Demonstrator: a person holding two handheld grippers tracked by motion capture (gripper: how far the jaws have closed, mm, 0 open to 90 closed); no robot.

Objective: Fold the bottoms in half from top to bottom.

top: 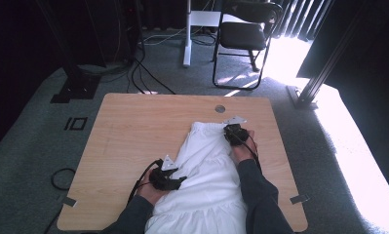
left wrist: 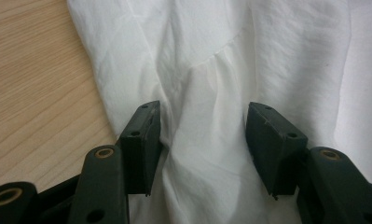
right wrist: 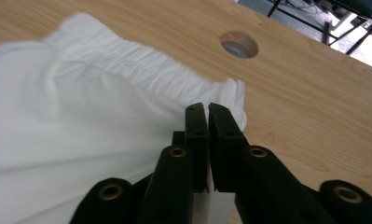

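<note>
A white gathered garment lies on the wooden table, its elastic waistband toward the far side and its hem at the near edge. My left gripper rests at the garment's left edge. In the left gripper view the garment has a raised fold between that gripper's open jaws. My right gripper sits at the waistband's right corner. In the right gripper view its jaws are pressed nearly together on the garment's waistband corner.
A round cable hole lies in the table just beyond the waistband. Bare wood stretches to the left and far side. A black chair and a white stand leg sit on the carpet beyond, with cables on the floor at left.
</note>
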